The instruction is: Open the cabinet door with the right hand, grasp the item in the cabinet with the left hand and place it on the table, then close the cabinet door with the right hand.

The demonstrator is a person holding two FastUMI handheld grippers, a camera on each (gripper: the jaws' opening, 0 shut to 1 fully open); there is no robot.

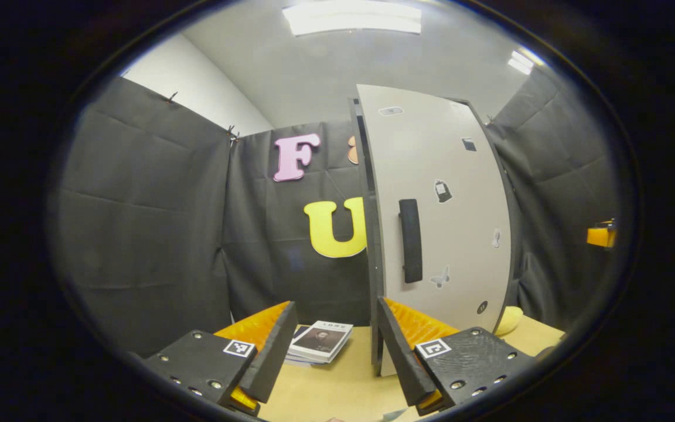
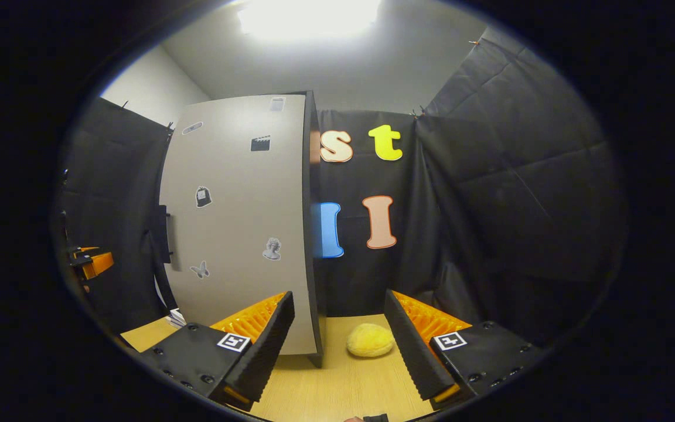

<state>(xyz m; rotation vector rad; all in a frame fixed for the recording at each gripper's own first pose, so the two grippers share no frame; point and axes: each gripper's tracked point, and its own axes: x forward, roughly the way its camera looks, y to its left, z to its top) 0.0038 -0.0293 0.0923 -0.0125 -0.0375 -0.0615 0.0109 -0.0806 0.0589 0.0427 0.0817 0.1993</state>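
Both claws — left claw (image 1: pixel 331 351), right claw (image 2: pixel 337 346) — hang spread and empty before the shut grey cabinet door (image 2: pixel 238 223), its black bar handle (image 1: pixel 411 240) ungrasped.

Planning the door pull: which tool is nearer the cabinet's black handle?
Left. The left tool faces the handle just above its fingers, while the right tool sits toward the door's far edge, with the handle off to its side.

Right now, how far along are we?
Nothing looks done: the cabinet door is shut, its handle untouched. Left gripper and right gripper are open, holding nothing. Opening, taking the item out and closing remain.
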